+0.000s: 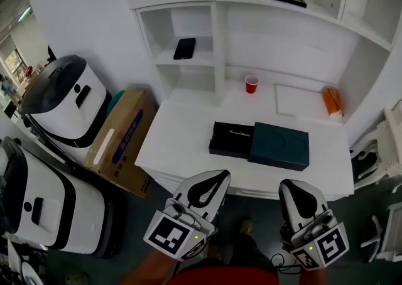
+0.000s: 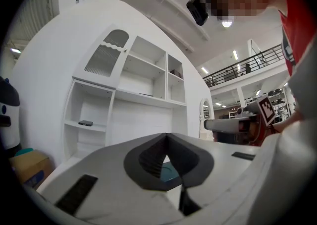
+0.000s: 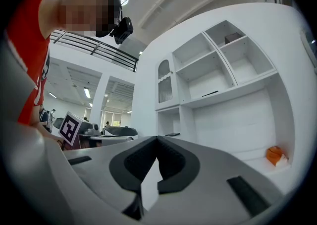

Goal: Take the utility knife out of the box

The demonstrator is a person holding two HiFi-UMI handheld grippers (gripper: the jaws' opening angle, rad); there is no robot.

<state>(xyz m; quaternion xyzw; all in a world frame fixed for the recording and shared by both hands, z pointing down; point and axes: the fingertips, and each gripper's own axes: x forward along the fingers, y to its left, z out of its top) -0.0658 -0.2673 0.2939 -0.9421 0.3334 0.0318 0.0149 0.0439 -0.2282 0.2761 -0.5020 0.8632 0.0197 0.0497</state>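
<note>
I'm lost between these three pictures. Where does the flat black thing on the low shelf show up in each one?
Head view: the flat black thing lies upper middle, on the low left shelf.
Left gripper view: small, at the far left, on that same shelf.
Right gripper view: near the middle, thin and dark.
Shared landmark: the white shelf unit, with its slatted door above that shelf.

L claw [image 1: 218, 178] & R claw [image 1: 291, 185] both closed, empty, level.
</note>
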